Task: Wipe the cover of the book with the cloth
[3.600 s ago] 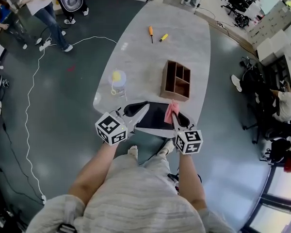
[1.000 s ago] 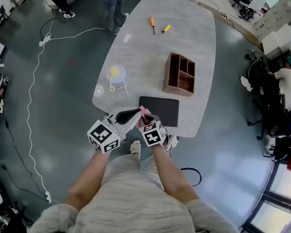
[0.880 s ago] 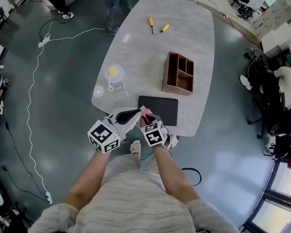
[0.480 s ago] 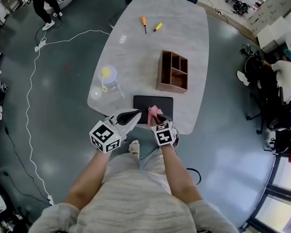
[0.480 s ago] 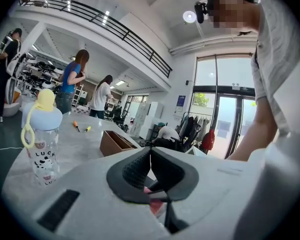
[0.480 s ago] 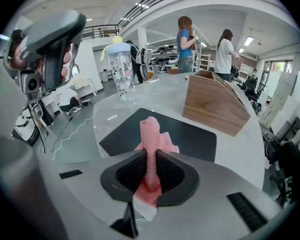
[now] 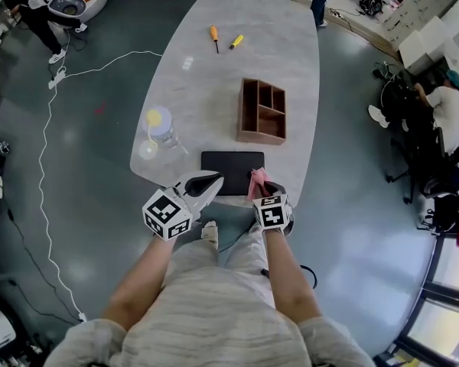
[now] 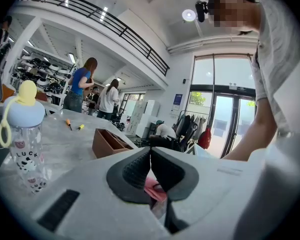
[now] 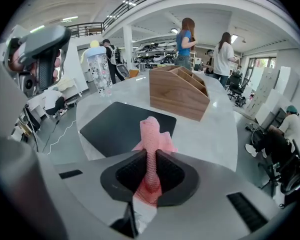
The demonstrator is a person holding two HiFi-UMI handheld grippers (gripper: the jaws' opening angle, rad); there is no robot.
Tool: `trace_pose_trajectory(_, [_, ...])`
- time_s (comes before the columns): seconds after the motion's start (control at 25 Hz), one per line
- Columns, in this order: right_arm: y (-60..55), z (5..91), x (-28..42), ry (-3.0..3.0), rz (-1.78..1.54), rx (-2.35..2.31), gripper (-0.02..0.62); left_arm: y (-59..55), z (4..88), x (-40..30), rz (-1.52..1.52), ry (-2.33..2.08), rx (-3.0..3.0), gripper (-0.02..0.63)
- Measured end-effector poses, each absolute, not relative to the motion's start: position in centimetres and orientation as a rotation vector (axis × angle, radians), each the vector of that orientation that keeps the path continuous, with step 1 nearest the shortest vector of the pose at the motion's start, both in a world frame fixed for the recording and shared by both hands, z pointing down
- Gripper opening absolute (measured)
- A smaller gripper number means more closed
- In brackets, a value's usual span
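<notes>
A black book lies flat near the near edge of the grey table. My right gripper is shut on a pink cloth, which stands up from the jaws at the book's near right corner. In the right gripper view the cloth rises between the closed pads, with the book just ahead and to the left. My left gripper is shut with nothing held, at the book's near left edge. In the left gripper view its pads meet, and a bit of pink shows below them.
A wooden organiser stands just beyond the book. A clear bottle with a yellow cap is at the table's left edge. Two screwdrivers lie at the far end. People stand beyond the table; a white cable crosses the floor at left.
My right gripper has carried the pink cloth from the book's near left side across to its near right corner. The left gripper has stayed shut at the near left edge.
</notes>
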State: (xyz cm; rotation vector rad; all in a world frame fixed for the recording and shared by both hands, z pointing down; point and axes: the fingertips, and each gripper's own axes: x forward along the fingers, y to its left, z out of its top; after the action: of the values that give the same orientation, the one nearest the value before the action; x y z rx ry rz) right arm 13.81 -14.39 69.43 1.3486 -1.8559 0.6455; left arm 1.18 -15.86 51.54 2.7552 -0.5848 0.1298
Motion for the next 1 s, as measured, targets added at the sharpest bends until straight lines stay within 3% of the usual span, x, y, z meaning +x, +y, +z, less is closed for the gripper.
trace_pose_trajectory(0.4, [-17.7,68.2,18.9,-1.694,0.554,1.506,0.049,-16.4,50.9,0.8,0.120,-0.607,2.760,0.015])
trace_pose_trajectory(1.0, [-21.6,69.4,9.3,-1.791,0.501,1.340,0.049,-17.6,51.2,-3.7,0.105,-0.733,2.714,0.015])
